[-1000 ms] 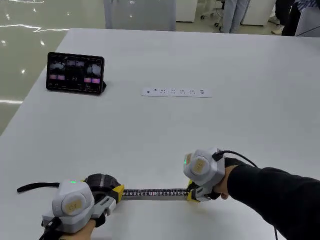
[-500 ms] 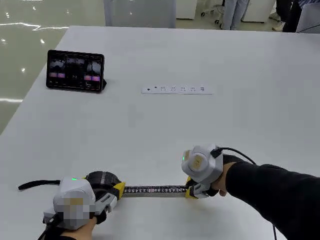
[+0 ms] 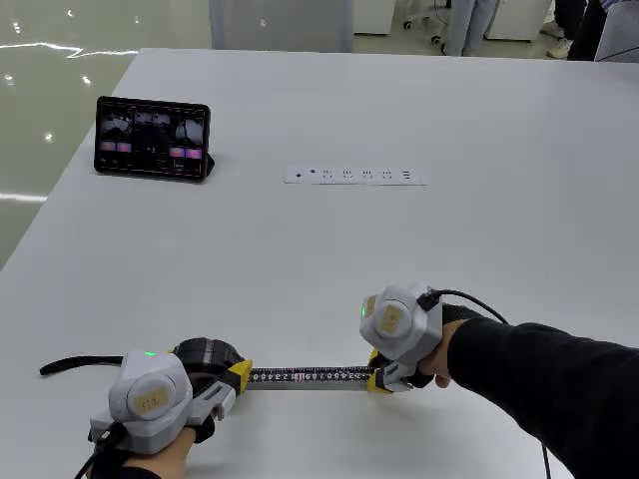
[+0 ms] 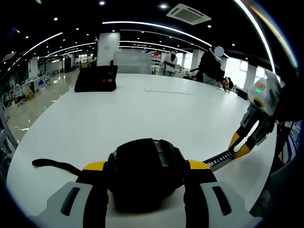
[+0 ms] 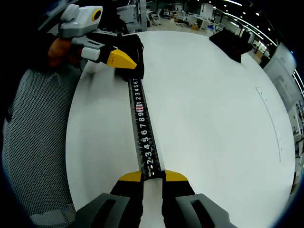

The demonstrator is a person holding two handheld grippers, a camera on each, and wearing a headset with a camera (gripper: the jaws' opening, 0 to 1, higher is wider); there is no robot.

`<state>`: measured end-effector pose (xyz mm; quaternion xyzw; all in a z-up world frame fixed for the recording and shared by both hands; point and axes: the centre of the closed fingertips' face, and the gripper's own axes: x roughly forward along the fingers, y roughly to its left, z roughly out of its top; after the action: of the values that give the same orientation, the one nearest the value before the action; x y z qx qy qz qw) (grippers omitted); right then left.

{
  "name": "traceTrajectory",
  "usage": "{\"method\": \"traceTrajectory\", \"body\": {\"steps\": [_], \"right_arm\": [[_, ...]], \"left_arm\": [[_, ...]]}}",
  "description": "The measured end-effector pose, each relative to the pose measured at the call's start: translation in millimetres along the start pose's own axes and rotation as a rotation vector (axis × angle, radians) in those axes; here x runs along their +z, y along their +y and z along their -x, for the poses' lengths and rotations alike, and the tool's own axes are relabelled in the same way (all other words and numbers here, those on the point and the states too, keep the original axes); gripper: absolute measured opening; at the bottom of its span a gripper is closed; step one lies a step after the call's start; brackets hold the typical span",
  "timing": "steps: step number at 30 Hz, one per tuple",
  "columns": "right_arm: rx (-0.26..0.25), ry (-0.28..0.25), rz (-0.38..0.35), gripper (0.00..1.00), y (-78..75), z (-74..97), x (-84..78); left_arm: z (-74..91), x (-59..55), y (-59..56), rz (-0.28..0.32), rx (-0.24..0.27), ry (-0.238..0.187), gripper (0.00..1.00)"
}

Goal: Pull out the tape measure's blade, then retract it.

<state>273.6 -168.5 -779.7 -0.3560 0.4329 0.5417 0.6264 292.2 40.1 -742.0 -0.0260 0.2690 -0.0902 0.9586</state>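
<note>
Tape measure (image 3: 208,356) at near left of the white table (image 3: 329,269), black case clamped between the closed jaws of the left gripper (image 3: 222,379). From the case its blade (image 3: 310,375) lies flat on the tabletop, running right to the right gripper (image 5: 152,176), whose yellow-tipped jaws pinch the blade's end. Black wrist strap (image 3: 78,365) trails left of the case. Tablet (image 3: 152,139) stands at far left; power strip (image 3: 355,176) lies far centre.

right hand-held gripper (image 3: 376,383) nearer tape measure (image 3: 208,355), blade (image 3: 310,375) slightly shorter
</note>
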Motion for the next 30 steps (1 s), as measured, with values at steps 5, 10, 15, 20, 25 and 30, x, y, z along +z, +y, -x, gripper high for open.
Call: {"method": "traceTrajectory", "body": {"steps": [5, 10, 15, 20, 25, 30], "right_arm": [[0.006, -0.007, 0.018, 0.11, 0.1, -0.7, 1.7], [0.005, 0.005, 0.011, 0.11, 1.0, -1.2, 3.2], [0.019, 0.008, -0.036, 0.11, -0.8, -1.3, 4.6], [0.024, 0.01, -0.022, 0.11, 1.9, -2.2, 6.8], [0.022, 0.015, 0.002, 0.11, 2.3, -4.0, 9.2], [0.021, 0.017, 0.007, 0.11, 2.7, -5.0, 11.2]], "left_arm": [[-0.4, 0.2, 0.0, -0.001, 0.0, -0.001, 0.6], [-0.8, 0.2, 0.2, -0.001, 0.0, -0.001, 0.6], [-1.4, 0.2, 0.3, -0.001, 0.001, -0.001, 0.6], [-1.5, 0.2, 0.8, -0.001, 0.0, 0.0, 0.6], [-1.7, -0.3, 1.4, 0.0, 0.0, -0.001, 0.6], [-1.5, -0.6, 1.8, 0.0, -0.001, -0.001, 0.6]]}}
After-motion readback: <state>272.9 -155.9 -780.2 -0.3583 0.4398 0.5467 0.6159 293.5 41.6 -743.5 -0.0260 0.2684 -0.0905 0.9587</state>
